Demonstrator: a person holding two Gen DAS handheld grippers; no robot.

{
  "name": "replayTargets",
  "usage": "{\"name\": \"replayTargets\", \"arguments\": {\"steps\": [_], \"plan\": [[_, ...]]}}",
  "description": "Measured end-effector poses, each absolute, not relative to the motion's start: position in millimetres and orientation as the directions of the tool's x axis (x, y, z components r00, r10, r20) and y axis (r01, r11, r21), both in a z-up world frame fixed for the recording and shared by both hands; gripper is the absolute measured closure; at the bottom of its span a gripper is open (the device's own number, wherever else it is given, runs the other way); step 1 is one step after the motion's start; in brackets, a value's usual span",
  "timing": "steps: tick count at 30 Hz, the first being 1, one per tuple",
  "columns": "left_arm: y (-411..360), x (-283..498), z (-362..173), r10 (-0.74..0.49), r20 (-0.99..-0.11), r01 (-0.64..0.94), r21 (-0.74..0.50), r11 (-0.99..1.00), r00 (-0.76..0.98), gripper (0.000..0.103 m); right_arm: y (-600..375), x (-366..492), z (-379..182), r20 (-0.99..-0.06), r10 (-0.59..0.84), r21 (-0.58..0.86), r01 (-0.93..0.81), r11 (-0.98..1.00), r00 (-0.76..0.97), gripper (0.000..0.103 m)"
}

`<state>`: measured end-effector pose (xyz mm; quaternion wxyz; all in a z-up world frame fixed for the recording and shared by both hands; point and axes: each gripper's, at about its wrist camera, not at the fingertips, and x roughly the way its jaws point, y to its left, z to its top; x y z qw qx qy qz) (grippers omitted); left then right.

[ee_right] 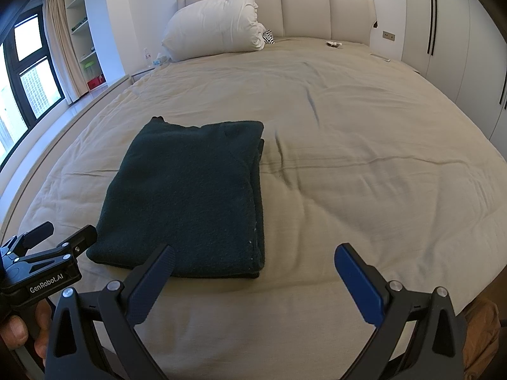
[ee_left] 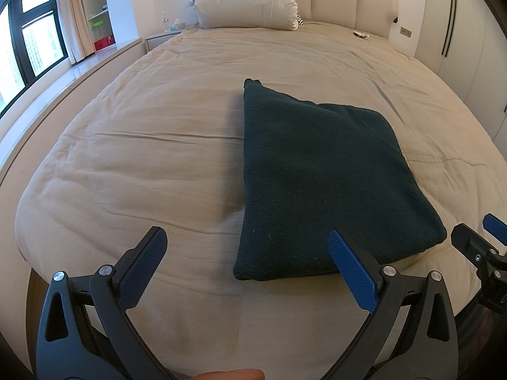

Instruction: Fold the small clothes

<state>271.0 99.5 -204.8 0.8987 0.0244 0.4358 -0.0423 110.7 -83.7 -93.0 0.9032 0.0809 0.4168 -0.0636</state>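
A dark green knitted garment [ee_left: 326, 177] lies folded into a flat rectangle on the beige bed cover [ee_left: 142, 145]. In the right wrist view the same garment [ee_right: 190, 196] sits left of centre. My left gripper [ee_left: 247, 240] hovers open near the garment's front left corner, nothing between its fingers. My right gripper [ee_right: 253, 256] is open too, over the bed cover [ee_right: 364, 174] just in front of the garment's front right corner. Each gripper shows at the edge of the other's view: the right gripper [ee_left: 475, 237] and the left gripper [ee_right: 60, 231].
A big white pillow [ee_left: 247, 0] leans on the padded headboard [ee_right: 304, 9]. A small striped item [ee_right: 269, 36] and a small pale object [ee_right: 334, 43] lie near the head end. Window [ee_left: 28, 38] and shelves on the left, wardrobe doors [ee_right: 459, 31] on the right.
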Motion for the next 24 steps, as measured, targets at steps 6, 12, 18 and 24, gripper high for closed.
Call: {"name": "replayTargets", "arguments": {"steps": [6,12,18,24], "plan": [[99.8,271.5,-204.9,-0.054,-0.785,0.098,0.008,0.995,0.616,0.000,-81.2,110.1,-92.6,-0.764,-0.045,0.094,0.180,0.979,0.643,0.000],[100.0,271.0,-205.5,-0.047,-0.788,0.093,0.014,0.996,0.614,0.000,-80.3,109.6,-92.6,-0.765,-0.044,0.095,0.179,0.979,0.643,0.000],[100.1,270.4,-205.9,-0.048,-0.790,0.090,0.009,0.996,0.612,0.000,-79.5,108.8,-93.3,-0.766,-0.041,0.100,0.182,0.978,0.642,0.000],[100.0,267.3,-206.1,-0.047,-0.784,0.087,0.009,0.996,0.618,0.000,-78.4,107.6,-95.3,-0.768,-0.034,0.111,0.184,0.977,0.639,0.000]]}}
